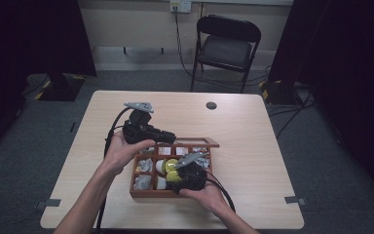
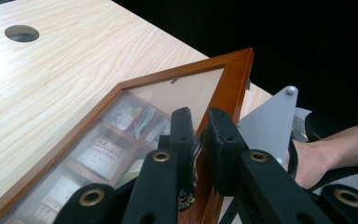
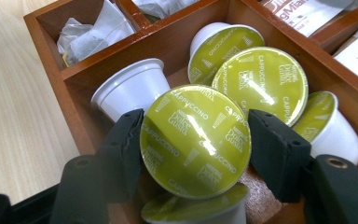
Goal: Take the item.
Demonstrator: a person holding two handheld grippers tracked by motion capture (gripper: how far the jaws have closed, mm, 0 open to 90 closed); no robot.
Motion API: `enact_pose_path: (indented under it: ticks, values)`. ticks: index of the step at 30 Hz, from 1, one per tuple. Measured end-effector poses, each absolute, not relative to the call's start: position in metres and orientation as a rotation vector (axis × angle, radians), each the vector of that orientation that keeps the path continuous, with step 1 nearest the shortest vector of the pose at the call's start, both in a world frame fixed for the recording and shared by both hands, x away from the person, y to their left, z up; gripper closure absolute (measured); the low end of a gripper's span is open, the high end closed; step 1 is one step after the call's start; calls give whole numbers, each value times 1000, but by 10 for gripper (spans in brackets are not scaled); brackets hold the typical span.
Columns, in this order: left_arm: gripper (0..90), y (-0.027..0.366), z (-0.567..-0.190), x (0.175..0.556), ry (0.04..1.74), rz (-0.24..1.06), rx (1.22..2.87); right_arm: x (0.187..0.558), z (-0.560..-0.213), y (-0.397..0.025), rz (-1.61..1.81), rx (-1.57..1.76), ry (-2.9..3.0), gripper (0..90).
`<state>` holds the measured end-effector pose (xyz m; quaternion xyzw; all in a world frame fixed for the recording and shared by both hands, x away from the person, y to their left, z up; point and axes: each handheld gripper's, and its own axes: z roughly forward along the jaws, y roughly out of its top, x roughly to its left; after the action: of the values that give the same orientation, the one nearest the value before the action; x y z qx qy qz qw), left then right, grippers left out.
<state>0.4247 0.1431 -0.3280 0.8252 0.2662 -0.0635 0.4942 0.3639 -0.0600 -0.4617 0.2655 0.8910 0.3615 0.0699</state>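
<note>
Gripping a capsule (image 3: 196, 140), right gripper (image 3: 196, 144); left gripper (image 2: 199, 140) seemingly pinches lid (image 2: 235, 79).

Box: the compartment box (image 1: 141, 193) stands on the table (image 1: 253, 146), near the front edge.
Lid: the glass lid (image 2: 135, 93) stands raised at the box's far side.
Capsules: the cappuccino capsules (image 3: 261, 79) lie together in one compartment.
Chair: a folding chair (image 1: 226, 46) stands behind the table.

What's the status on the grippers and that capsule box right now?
Left gripper shut on box lid, propping it open. Right gripper shut on green-topped capsule, over its compartment in wooden box. Nothing blocking.
</note>
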Motion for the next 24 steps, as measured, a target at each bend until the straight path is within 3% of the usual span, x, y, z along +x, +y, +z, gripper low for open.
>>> enact_pose_path:
  ticks: [24]
  values:
    - [815, 140, -329, 424, 648, -163, 2012, 349, -441, -87, 1215, 817, 2562, 380]
